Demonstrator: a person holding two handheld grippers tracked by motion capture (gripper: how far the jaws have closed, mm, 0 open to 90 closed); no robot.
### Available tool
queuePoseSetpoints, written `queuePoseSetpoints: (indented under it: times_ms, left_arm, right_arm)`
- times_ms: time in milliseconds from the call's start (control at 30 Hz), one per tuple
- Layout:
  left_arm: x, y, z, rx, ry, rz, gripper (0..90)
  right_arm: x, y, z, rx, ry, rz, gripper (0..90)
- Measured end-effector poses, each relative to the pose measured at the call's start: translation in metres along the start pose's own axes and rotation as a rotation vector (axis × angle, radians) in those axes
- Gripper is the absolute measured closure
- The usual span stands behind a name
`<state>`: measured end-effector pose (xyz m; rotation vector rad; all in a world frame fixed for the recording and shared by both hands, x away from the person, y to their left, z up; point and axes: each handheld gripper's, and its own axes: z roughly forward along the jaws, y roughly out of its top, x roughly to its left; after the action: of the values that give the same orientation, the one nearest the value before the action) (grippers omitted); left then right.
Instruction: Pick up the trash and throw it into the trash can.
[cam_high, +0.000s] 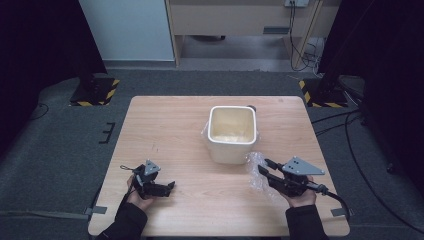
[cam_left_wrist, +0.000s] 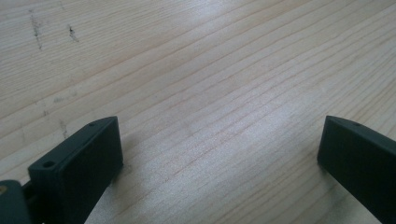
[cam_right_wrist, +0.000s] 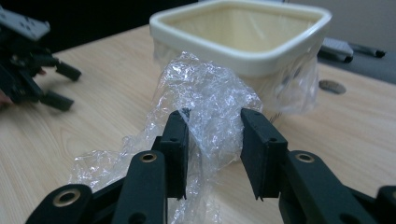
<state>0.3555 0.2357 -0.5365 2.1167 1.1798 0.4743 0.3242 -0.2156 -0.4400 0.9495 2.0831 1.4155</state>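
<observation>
While your right gripper (cam_right_wrist: 212, 140) rides above the lower middle of the right gripper view, its two black jaws are pinched onto a crumpled sheet of clear plastic wrap (cam_right_wrist: 205, 98), which bunches up between the pads and trails down to the wooden table (cam_right_wrist: 93, 84) at the lower left of that frame. Just behind the wrap, in the upper middle, stands the cream-white square container (cam_right_wrist: 243, 51), open at the top, with more clear film clinging to its right wall.

From the high view you see the same container (cam_high: 232, 134) near the centre of the table (cam_high: 165, 130), and the wrap (cam_high: 257, 167) lies just below and to the right of it, close to its lower right corner. Your right gripper (cam_high: 265, 170) sits in the lower right of the frame, its tips buried in that film.

Your left gripper (cam_high: 170, 186) rests in the lower left of the high view, well apart from container and wrap. Its own view shows the jaws spread wide, one at the lower left edge and one at the lower right, with bare wood grain (cam_left_wrist: 210, 93) between them and nothing gripped. That gripper also appears at the upper left of the right gripper view (cam_right_wrist: 60, 84), jaws apart.
</observation>
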Motion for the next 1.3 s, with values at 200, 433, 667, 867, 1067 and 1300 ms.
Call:
queuePoseSetpoints:
  times_ms: [200, 433, 667, 867, 1067, 1300]
  left_arm:
    - [0.0, 0.0, 0.0, 0.0, 0.0, 0.0, 0.0]
    - [0.0, 0.0, 0.0, 0.0, 0.0, 0.0, 0.0]
    - [0.0, 0.0, 0.0, 0.0, 0.0, 0.0, 0.0]
    - [0.0, 0.0, 0.0, 0.0, 0.0, 0.0, 0.0]
    - [0.0, 0.0, 0.0, 0.0, 0.0, 0.0, 0.0]
    - [0.0, 0.0, 0.0, 0.0, 0.0, 0.0, 0.0]
  right_arm:
    - [-0.002, 0.013, -0.011, -0.066, 0.006, 0.011, 62.9]
    - [-0.002, 0.032, -0.016, -0.134, 0.012, 0.006, 62.9]
    - [-0.005, 0.043, -0.018, -0.176, 0.007, 0.012, 62.6]
    - [-0.007, 0.051, -0.013, -0.213, -0.004, 0.025, 62.5]
    - [-0.009, 0.062, -0.004, -0.233, -0.025, 0.026, 61.6]
    - [-0.013, 0.08, 0.005, -0.257, -0.051, 0.024, 61.7]
